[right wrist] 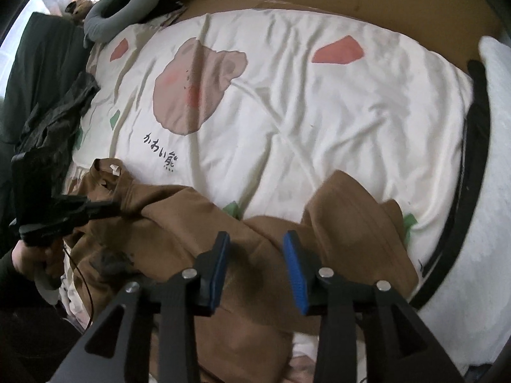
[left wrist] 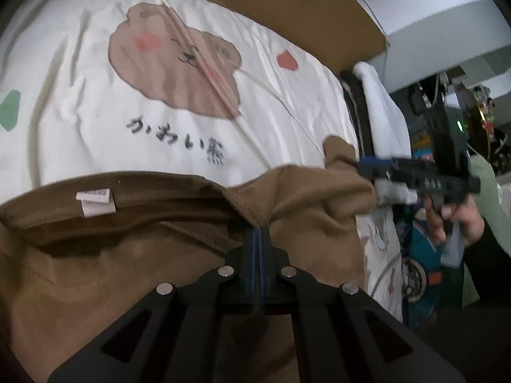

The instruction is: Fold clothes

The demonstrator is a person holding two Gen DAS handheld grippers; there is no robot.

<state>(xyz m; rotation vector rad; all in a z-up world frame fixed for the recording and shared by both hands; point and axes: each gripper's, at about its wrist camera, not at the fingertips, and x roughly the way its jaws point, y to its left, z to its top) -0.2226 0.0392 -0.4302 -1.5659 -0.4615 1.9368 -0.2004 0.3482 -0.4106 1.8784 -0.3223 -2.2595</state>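
Pinching the brown garment (left wrist: 166,255) with our left gripper (left wrist: 259,233), right gripper (right wrist: 255,239) fingers apart above it; its white tag (left wrist: 95,202) reads blurred.

White sheet (left wrist: 80,63) reads "かわい熊"; garment label (left wrist: 94,202) unreadable.

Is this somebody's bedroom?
Probably yes, a bedroom. The brown garment lies on a white quilt printed with a bear's face, spread like bedding. A soft toy lies at its far corner, and dark clothes are heaped beside it.
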